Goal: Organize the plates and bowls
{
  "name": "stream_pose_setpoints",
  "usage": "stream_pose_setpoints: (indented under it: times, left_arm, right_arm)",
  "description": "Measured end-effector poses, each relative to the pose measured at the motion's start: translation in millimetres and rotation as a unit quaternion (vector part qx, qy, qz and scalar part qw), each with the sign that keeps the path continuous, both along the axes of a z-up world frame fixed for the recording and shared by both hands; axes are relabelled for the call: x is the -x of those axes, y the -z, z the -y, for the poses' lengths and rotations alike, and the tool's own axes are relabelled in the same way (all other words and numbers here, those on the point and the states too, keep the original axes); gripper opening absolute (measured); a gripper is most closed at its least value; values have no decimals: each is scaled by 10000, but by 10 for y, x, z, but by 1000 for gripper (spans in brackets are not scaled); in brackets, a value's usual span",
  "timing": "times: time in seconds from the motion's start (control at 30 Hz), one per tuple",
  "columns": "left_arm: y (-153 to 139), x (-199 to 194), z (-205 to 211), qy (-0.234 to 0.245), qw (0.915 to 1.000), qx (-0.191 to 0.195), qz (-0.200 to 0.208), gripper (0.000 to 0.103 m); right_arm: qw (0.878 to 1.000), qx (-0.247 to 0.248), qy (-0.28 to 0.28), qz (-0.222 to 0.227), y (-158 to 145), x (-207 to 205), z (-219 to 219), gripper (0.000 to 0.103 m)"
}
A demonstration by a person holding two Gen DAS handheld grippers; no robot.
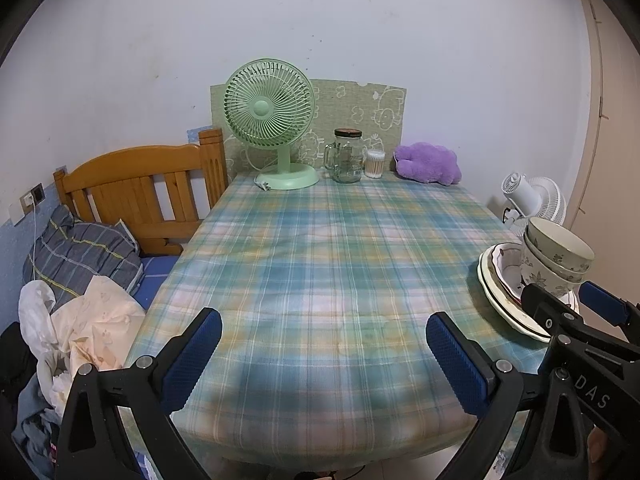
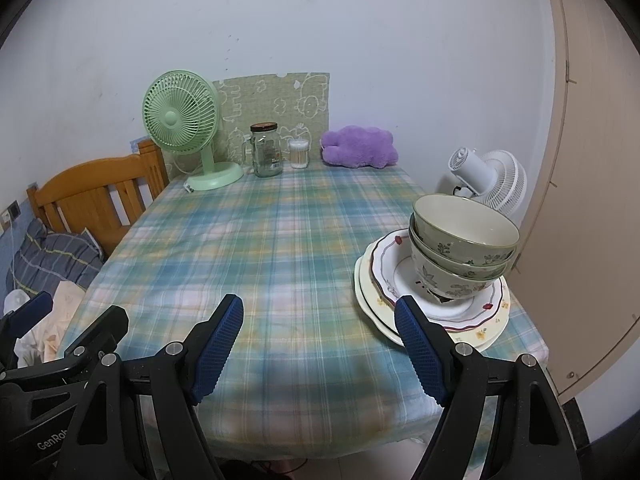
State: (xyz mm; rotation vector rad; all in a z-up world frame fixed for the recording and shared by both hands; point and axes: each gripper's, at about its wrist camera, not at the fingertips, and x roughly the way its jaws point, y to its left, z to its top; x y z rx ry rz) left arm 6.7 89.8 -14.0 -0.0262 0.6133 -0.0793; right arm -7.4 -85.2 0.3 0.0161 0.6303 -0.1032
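Both tools, left (image 1: 324, 364) and right (image 2: 320, 346), gape empty. The bowls (image 2: 460, 248) sit tilted on the plates (image 2: 384, 276): glazed, heavy, breakable; best pinched at the rim.

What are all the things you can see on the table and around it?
bowls: three, cream and green with flowers, nested on the plates
plates: about three, cream and white, stacked at the table's right edge
table: one, blue-green plaid cloth, centre
green fan: one, far left of table
glass jar: one, clear with dark lid, beside the fan
cotton swab tub: one, clear, right of jar
purple plush toy: one, far right of table
white fan: one, behind the dishes
wooden bed frame: one, orange-brown, left of table
left hand-held gripper: black with blue pads, open, empty
right hand-held gripper: same, open, near the plates
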Motion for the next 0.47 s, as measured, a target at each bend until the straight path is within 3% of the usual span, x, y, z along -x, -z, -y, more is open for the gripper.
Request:
stream_pose_setpoints:
  times: [0.47]
  left_arm:
    - [1, 23, 13, -16, 10000, -2, -20, 103]
  right_arm:
    - [10000, 0, -5, -37, 9, 39, 22, 81]
